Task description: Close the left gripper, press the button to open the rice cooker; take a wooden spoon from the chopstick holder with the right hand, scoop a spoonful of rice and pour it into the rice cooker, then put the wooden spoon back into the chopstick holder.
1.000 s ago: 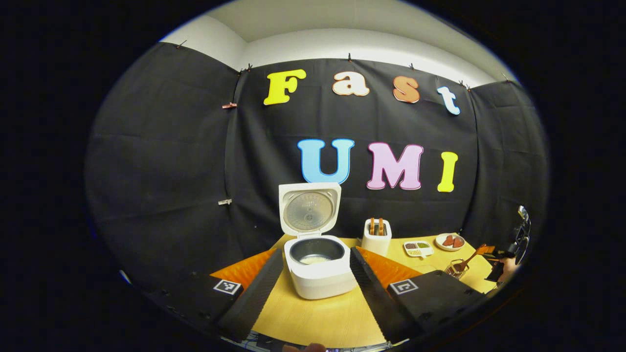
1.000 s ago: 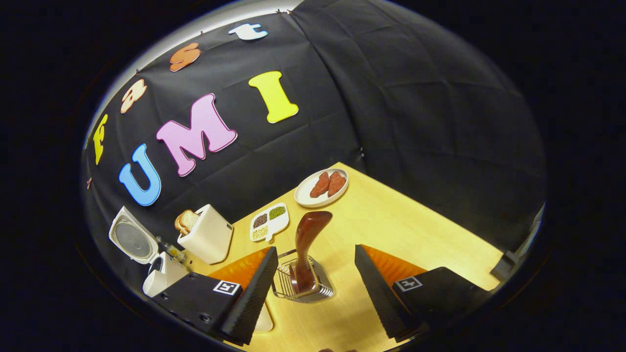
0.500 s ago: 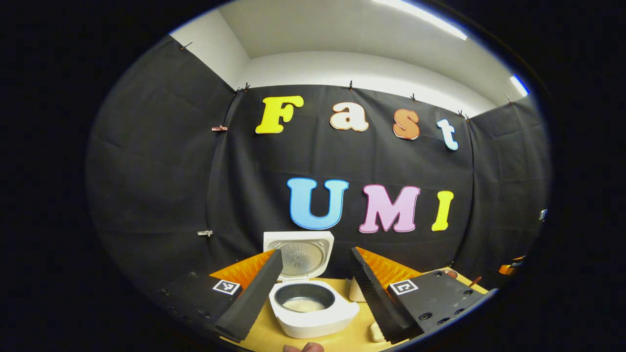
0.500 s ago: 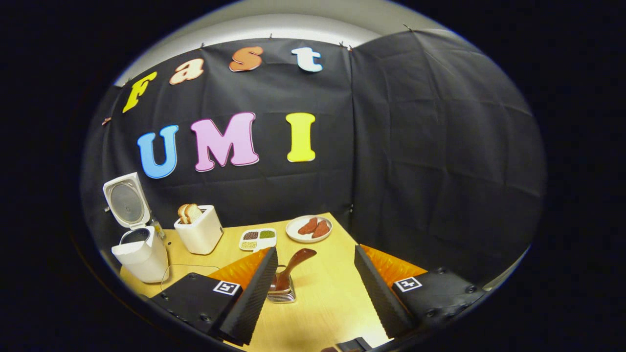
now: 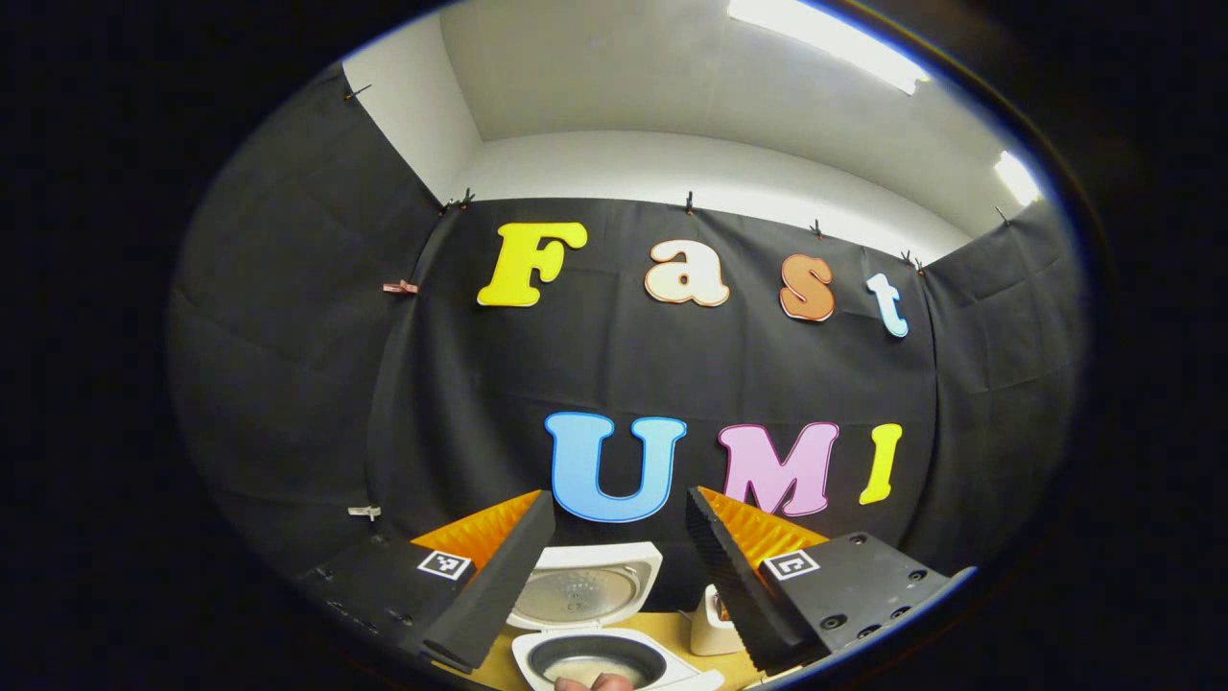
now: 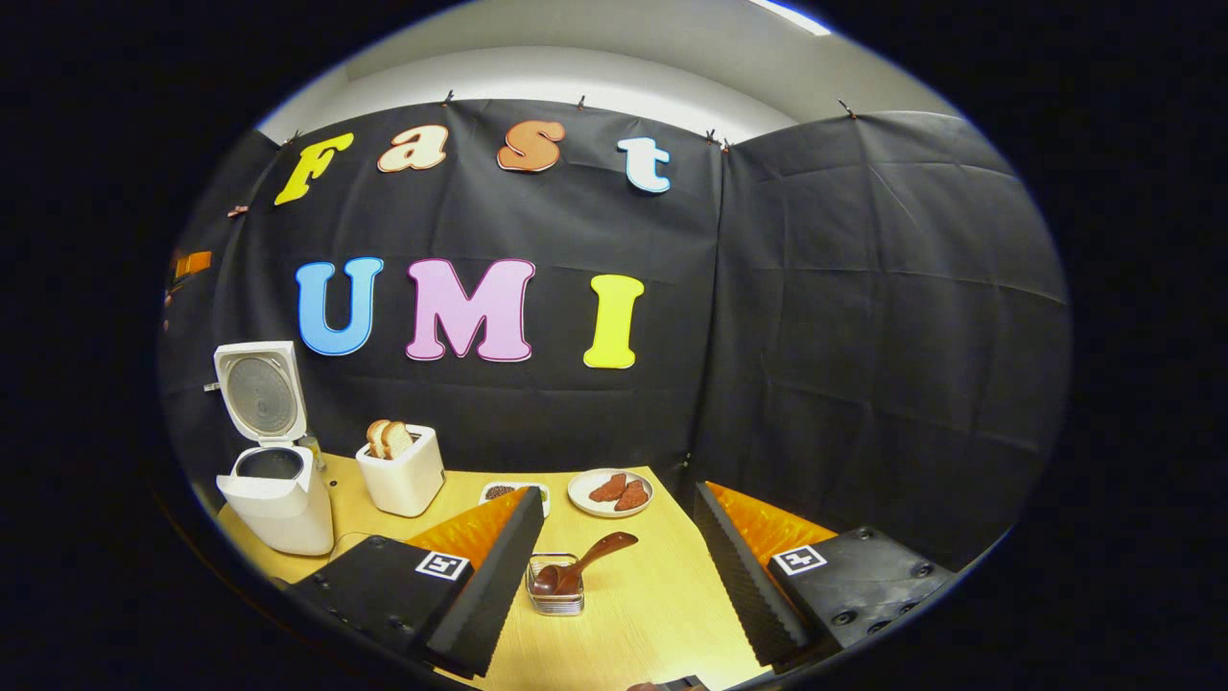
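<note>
Spoon [image 6: 580, 564] is back in the wire holder [image 6: 555, 595] on the wood table [image 6: 643, 614], leaning to one side w/ its wide end up. Rice cooker [image 6: 273, 485] stands far off w/ lid up; rice sits in its pot [image 5: 595, 664]. Right gripper [image 6: 614, 585] is spread wide, nothing in it. Left gripper [image 5: 614, 576] is spread wide too, nothing in it. Looks like the last step is done, so no move seems left but to pull both away. No brand or label is big enough to read.
</note>
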